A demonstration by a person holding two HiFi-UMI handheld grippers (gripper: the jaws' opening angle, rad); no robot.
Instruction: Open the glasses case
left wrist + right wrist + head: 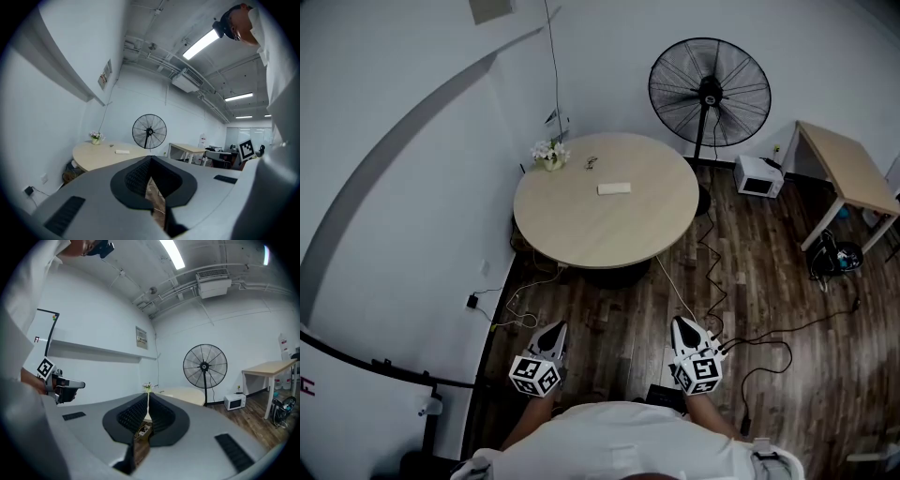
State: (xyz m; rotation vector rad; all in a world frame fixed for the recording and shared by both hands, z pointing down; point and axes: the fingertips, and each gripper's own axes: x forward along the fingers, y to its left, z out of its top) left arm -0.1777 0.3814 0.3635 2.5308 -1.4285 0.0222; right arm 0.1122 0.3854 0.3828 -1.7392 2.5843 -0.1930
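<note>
The glasses case is a small white oblong lying shut near the middle of the round beige table; the left gripper view shows the case far off. Both grippers hang over the wood floor, well short of the table, close to the person's body. My left gripper is shut, its jaws meeting at the tip with nothing between them. My right gripper is likewise shut and empty, its tips together.
A flower pot and a small dark item sit at the table's far left. A standing fan is behind the table, with a microwave on the floor and a desk to the right. Cables trail across the floor.
</note>
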